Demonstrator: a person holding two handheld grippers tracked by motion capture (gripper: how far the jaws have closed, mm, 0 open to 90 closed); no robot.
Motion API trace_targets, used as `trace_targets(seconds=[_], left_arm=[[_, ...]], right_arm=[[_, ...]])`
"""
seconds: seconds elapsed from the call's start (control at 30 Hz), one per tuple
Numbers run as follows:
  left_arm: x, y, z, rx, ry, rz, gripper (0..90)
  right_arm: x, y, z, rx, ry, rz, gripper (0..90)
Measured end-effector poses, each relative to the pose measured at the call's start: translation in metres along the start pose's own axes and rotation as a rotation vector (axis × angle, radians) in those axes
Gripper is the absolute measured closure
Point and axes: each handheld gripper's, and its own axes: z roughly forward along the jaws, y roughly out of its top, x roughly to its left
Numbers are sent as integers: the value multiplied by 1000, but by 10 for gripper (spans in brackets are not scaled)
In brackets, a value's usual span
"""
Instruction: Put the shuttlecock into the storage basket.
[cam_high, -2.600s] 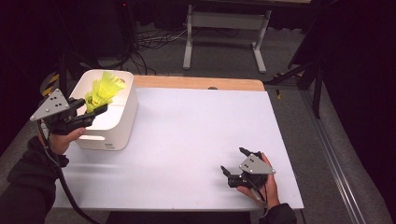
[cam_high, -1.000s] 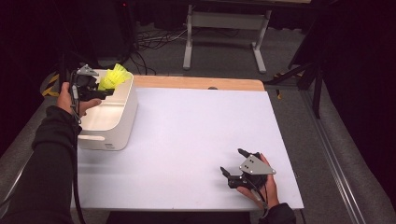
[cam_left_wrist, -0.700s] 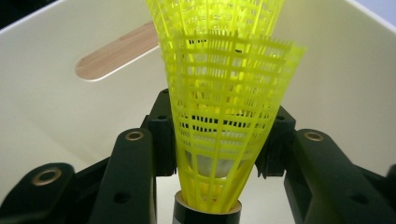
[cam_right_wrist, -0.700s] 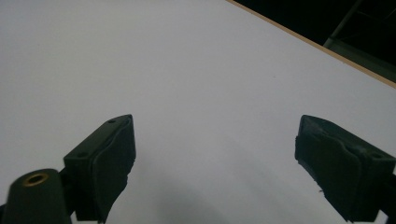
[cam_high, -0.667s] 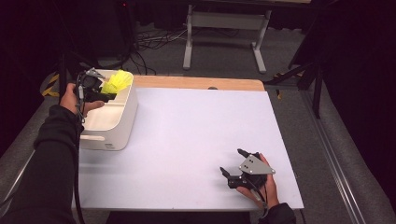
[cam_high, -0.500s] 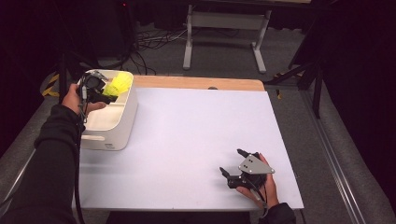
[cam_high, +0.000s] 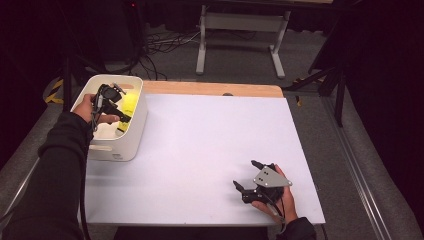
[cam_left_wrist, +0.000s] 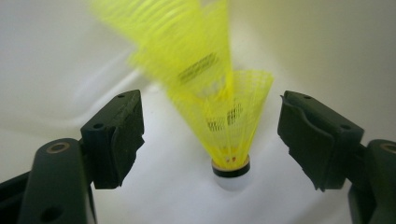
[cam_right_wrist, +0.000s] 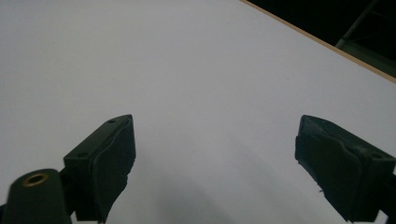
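Left gripper (cam_left_wrist: 210, 135) reaching into white bin (cam_high: 137, 125), jaws spread, shuttlecock (cam_left_wrist: 224, 121) apparently free; right gripper (cam_right_wrist: 212, 154) wide, empty.

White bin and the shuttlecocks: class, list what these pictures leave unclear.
- High view: the left gripper and hand cover much of the white bin, so its contents cannot be counted.
- Left gripper view: the upper yellow shuttlecock is blurred and cut off by the top edge; its base is hidden.
- Left gripper view: print on the lower shuttlecock is too small to read.
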Motion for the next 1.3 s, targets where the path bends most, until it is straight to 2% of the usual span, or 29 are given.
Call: trace_targets(seconds=[0.03, 0.17, 0.2, 0.27, 0.33, 0.43, 0.53, 0.57, 0.7, 0.77, 0.8, 0.83, 0.87, 0.97, 1.03, 1.1, 1.17, 1.3], left_arm=[[-1, 0, -3, -17, 13, 17, 219], [-1, 0, -10, -71, 46, 37, 183], [-1, -1, -13, -99, 43, 37, 181], [-2, -1, -18, -138, 45, 63, 175], [-1, -3, -23, -180, 26, 48, 178], [-1, -7, -29, -227, 42, 50, 178], [-3, -9, -35, -241, 62, 74, 179], [-4, -10, -36, -249, 58, 66, 179], [-9, -14, -45, -312, 73, 70, 190], [-13, -14, -48, -327, 102, 97, 190], [-13, -14, -48, -327, 102, 97, 190], [-16, -15, -54, -364, 119, 104, 196], [-17, -15, -55, -371, 114, 97, 197], [-21, -16, -62, -401, 122, 119, 196], [-25, -18, -68, -441, 136, 131, 199], [-28, -20, -73, -483, 123, 125, 197], [-32, -21, -78, -516, 121, 136, 195], [-38, -24, -82, -534, 119, 144, 189]], right_arm=[[0, 0, 0, 0, 0, 0, 132], [-1, 0, 0, -3, -3, 4, 132], [-1, 0, -1, -5, -4, 3, 132], [-1, 1, -1, -6, -5, 1, 132], [-2, 1, -1, -8, -3, 1, 132], [-2, 1, -2, -12, -3, -6, 130], [-2, 2, -3, -16, -6, -5, 130], [-2, 2, -3, -16, -8, -5, 130], [-1, 2, -4, -12, -9, -12, 130], [-1, 3, -4, -12, -10, -15, 129], [-1, 3, -4, -11, -12, -15, 129], [-1, 3, -4, -11, -13, -14, 129], [-1, 3, -4, -10, -14, -15, 129], [0, 3, -4, -8, -15, -17, 129], [0, 3, -4, -6, -18, -19, 129], [-1, 3, -4, -7, -18, -17, 128], [-1, 3, -4, -6, -20, -18, 128], [-1, 3, -4, -7, -23, -18, 128]])
